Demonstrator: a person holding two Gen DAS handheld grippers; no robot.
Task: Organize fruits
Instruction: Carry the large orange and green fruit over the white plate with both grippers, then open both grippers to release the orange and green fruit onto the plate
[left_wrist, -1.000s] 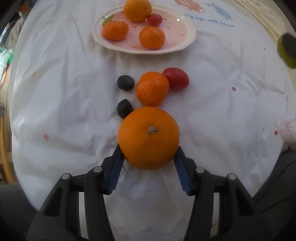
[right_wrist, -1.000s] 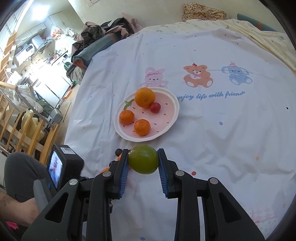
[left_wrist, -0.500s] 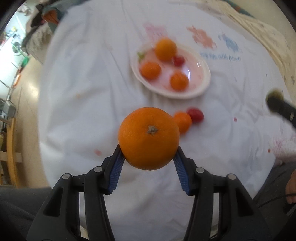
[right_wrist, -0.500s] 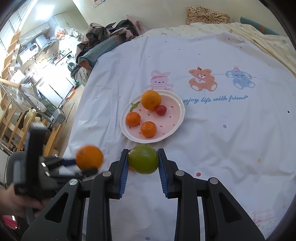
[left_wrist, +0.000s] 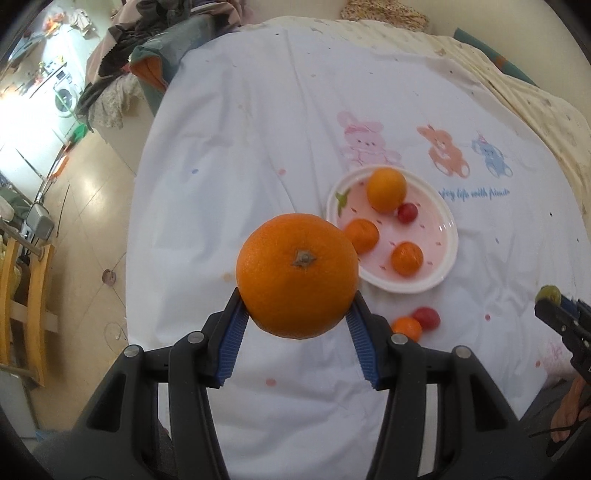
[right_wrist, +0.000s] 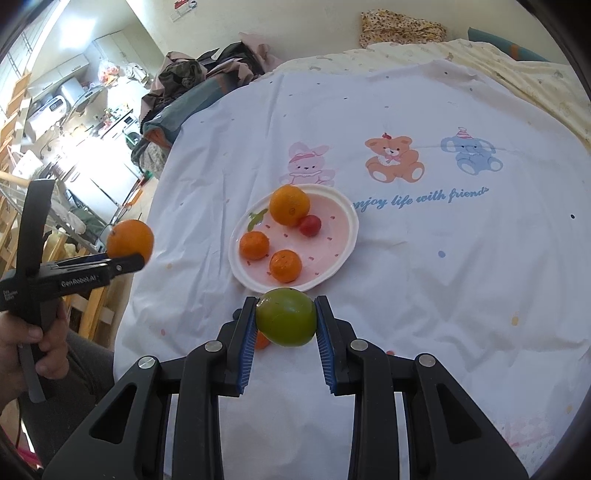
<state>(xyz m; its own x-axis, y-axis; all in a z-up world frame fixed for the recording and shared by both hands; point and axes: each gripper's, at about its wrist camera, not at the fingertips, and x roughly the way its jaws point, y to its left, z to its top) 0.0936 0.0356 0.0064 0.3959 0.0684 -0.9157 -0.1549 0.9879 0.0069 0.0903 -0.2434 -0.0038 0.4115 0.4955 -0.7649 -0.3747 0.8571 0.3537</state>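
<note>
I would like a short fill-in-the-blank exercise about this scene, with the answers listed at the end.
1. The left hand-held gripper holds a large ____.
2. The fruit in the right hand-held gripper is ____ in colour.
3. The plate holds ____ pieces of fruit.
4. The animal printed nearest the plate is a pink ____.

Answers: orange; green; four; rabbit

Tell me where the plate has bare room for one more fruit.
The plate is free on its right half, between the tomato and the near rim. The left side is crowded by three oranges.
</note>
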